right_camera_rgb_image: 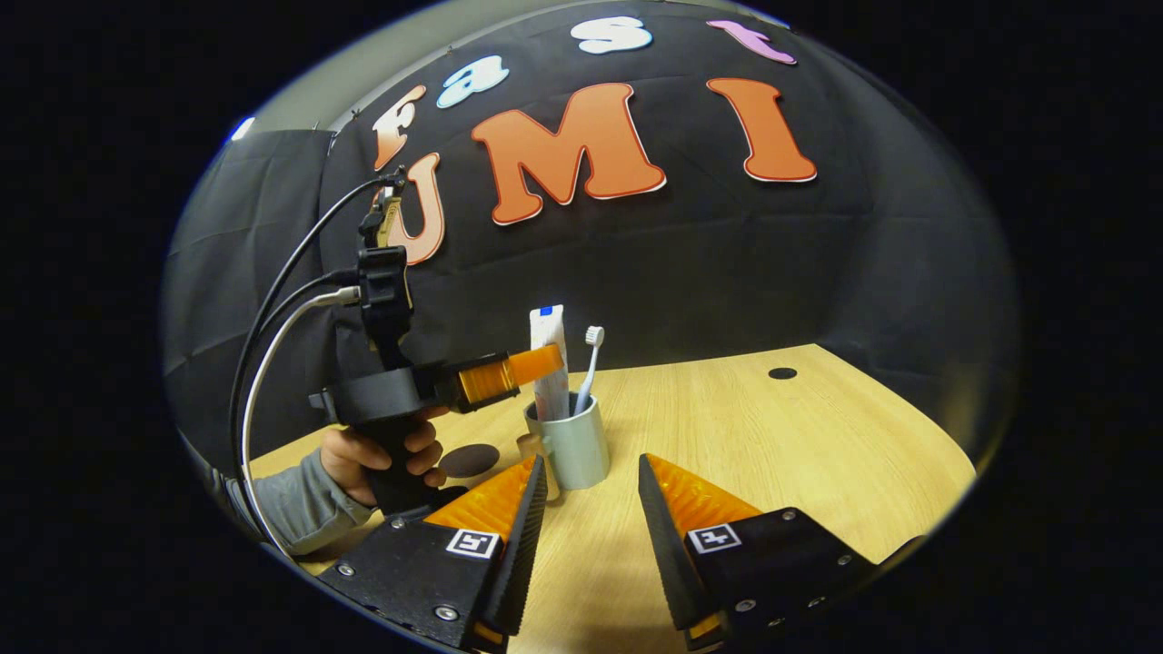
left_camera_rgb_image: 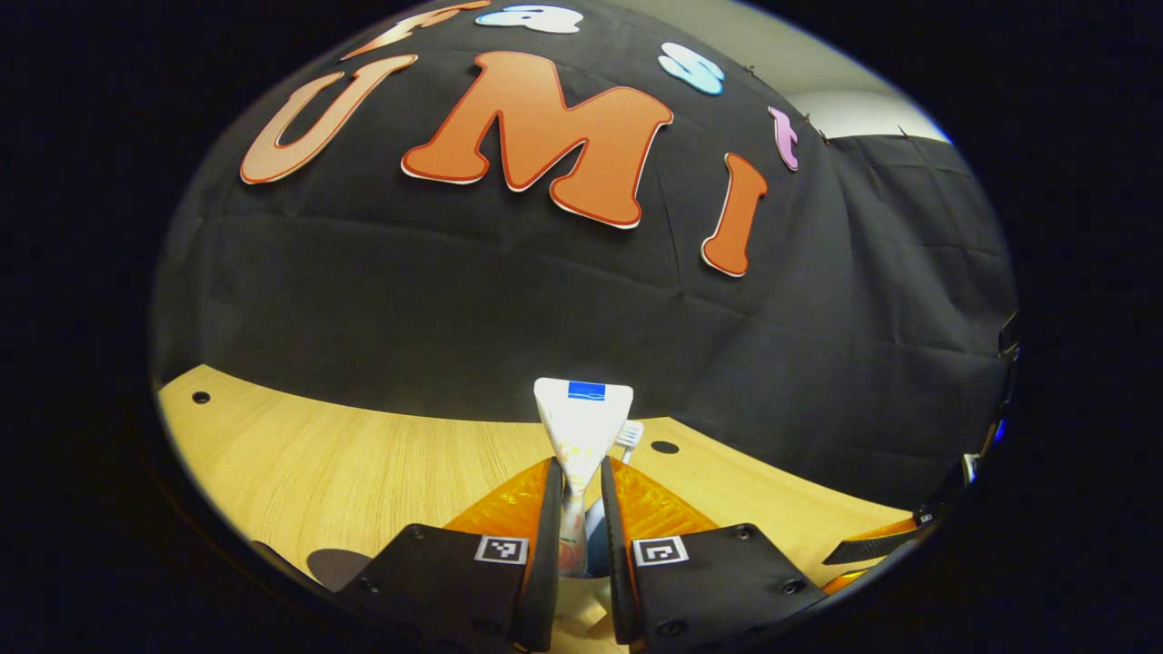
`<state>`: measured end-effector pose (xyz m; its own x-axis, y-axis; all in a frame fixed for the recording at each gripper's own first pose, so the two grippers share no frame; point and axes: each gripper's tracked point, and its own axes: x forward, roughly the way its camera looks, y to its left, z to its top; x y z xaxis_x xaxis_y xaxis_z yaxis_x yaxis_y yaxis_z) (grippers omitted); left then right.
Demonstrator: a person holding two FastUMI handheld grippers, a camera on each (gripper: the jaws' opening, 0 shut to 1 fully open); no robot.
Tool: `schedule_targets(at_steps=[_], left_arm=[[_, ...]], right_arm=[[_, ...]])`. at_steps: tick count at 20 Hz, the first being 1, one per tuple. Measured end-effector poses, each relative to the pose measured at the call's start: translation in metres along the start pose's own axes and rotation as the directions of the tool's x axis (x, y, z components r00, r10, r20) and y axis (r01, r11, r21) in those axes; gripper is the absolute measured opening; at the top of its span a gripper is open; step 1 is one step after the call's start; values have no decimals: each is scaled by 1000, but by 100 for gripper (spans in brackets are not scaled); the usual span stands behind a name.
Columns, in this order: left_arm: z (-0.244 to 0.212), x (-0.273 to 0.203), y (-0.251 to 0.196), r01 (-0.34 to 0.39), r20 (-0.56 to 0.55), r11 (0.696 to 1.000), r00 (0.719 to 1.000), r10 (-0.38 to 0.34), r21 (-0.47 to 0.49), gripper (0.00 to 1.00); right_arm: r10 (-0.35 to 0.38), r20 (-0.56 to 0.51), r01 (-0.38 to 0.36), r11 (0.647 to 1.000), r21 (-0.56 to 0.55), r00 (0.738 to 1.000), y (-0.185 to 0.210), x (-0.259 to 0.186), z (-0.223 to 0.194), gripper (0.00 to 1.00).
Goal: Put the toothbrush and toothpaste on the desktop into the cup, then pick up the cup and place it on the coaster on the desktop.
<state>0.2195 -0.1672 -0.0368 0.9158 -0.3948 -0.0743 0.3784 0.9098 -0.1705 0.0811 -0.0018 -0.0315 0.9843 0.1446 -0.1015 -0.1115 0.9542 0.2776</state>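
Observation:
The white toothpaste tube [left_camera_rgb_image: 581,420] stands upright between the fingers of my left gripper [left_camera_rgb_image: 579,474], which is shut on it. In the right gripper view the toothpaste [right_camera_rgb_image: 548,354] and a white toothbrush [right_camera_rgb_image: 591,363] stand in a pale grey cup [right_camera_rgb_image: 574,447] on the wooden desktop [right_camera_rgb_image: 772,445]. There the left gripper [right_camera_rgb_image: 534,364] grips the tube from the left, just above the cup's rim. My right gripper [right_camera_rgb_image: 591,480] is open, a short way in front of the cup. A dark round coaster [right_camera_rgb_image: 469,460] lies left of the cup.
A hand [right_camera_rgb_image: 382,459] in a grey sleeve holds the left gripper's handle, with cables rising from it. The desktop has small round holes [right_camera_rgb_image: 781,372]. The black cloth wall stands close behind the table. The right gripper's fingers [left_camera_rgb_image: 872,548] show at the left gripper view's right edge.

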Motion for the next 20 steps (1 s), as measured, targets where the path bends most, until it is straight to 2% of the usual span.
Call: schedule_targets(at_steps=[1, 2, 3, 5, 9, 12, 13, 14, 19, 20], left_arm=[[1, -6, 3, -7, -14, 1000, 1000, 7, 11, 27], [0, -9, 3, -10, -10, 1000, 1000, 10, 18, 37], [6, -16, 4, -5, -4, 1000, 1000, 5, 20, 37], [23, -34, 5, 3, 26, 1000, 1000, -3, 22, 46], [41, -69, 7, 23, 50, 999, 998, -25, 27, 76], [49, -99, 18, -1, 51, 998, 999, -2, 59, 84], [51, -108, 21, -11, 53, 997, 999, 7, 79, 88], [54, -114, 26, -25, 58, 995, 998, 19, 99, 97], [56, -146, 54, -111, 75, 979, 992, 99, 171, 98], [56, -152, 59, -125, 79, 975, 991, 112, 183, 98]], right_arm=[[10, -3, -10, 1000, 1, 1000, 6, 2, 0, 61], [14, -9, -14, 1000, -2, 1000, 11, 5, 0, 61], [17, -17, -17, 1000, -10, 1000, 16, 8, 1, 61], [20, -35, -21, 999, -30, 999, 24, 16, 0, 61], [52, -53, -53, 998, -19, 997, 43, 27, 3, 61], [27, -83, -30, 999, -45, 996, 45, 39, 4, 61], [16, -95, -21, 998, -55, 995, 45, 43, 4, 61], [7, -110, -14, 998, -65, 994, 46, 48, 3, 61], [-53, -209, 31, 994, -107, 976, 45, 68, -4, 61], [-64, -234, 38, 993, -115, 970, 43, 73, -6, 52]])
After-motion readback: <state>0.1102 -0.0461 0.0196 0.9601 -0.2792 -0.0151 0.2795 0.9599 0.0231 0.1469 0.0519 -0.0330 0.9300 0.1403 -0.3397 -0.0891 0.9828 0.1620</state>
